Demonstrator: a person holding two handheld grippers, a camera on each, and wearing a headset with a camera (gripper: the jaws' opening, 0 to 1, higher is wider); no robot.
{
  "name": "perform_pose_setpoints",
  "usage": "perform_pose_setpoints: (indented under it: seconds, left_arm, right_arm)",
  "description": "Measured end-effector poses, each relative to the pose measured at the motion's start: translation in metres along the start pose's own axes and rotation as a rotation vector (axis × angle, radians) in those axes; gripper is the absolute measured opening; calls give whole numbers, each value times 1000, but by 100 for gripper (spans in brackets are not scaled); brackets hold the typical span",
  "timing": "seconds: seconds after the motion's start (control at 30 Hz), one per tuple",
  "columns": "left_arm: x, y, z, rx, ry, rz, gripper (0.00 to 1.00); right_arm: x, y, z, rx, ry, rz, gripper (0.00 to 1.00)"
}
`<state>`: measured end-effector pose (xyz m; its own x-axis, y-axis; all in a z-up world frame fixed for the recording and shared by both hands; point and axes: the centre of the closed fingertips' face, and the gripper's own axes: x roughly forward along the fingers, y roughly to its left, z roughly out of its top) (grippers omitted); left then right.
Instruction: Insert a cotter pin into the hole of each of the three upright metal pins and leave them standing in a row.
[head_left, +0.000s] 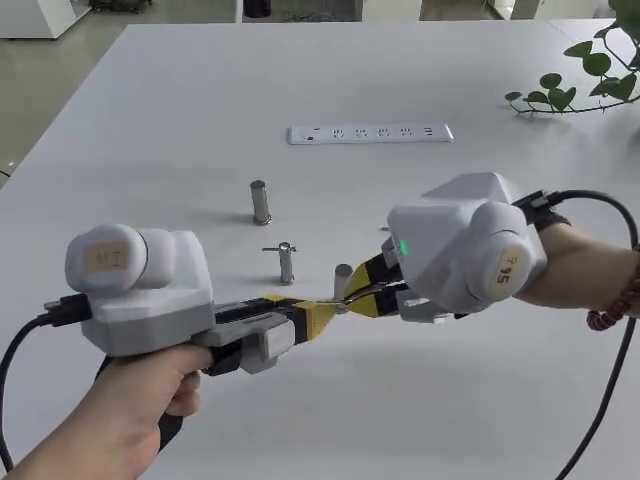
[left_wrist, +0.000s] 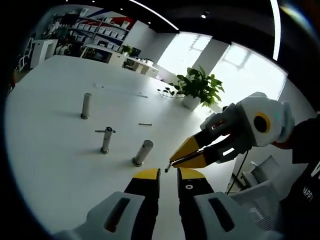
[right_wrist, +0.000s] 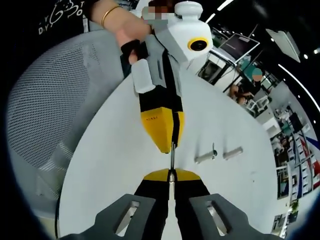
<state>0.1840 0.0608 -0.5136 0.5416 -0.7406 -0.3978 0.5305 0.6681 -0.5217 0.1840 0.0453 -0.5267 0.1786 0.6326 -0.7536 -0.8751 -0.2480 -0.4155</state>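
Observation:
Three metal pins stand on the white table (head_left: 150, 120): the far one (head_left: 260, 202) is bare, the middle one (head_left: 286, 262) has a cotter pin through it, and the near one (head_left: 343, 277) is partly hidden behind the gripper tips. Just in front of the near pin, my left gripper (head_left: 325, 312) and my right gripper (head_left: 352, 294) meet tip to tip. A thin cotter pin (right_wrist: 171, 160) bridges them. My right gripper (right_wrist: 171, 176) is shut on one end. The other end sits between the nearly closed tips of my left gripper (left_wrist: 168, 174).
A white power strip (head_left: 370, 133) lies at the back of the table. A potted plant (head_left: 590, 75) reaches in at the far right. One loose cotter pin (left_wrist: 145, 124) lies on the table beyond the pins. Cables trail from both grippers.

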Motion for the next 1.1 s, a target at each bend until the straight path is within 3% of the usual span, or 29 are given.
perform_pose_setpoints:
  seconds: [0.5, 0.77, 1.1]
  left_arm:
    - [1, -2, 1, -71, -23, -29, 3]
    - [1, -4, 0, -78, -23, -33, 1]
    - [-1, -5, 2, 43, -26, -24, 0]
  right_arm:
    - [0, 1, 12, -44, -19, -3, 0]
    - [0, 2, 14, -50, -23, -7, 0]
    - [-1, -3, 15, 18, -48, -19, 0]
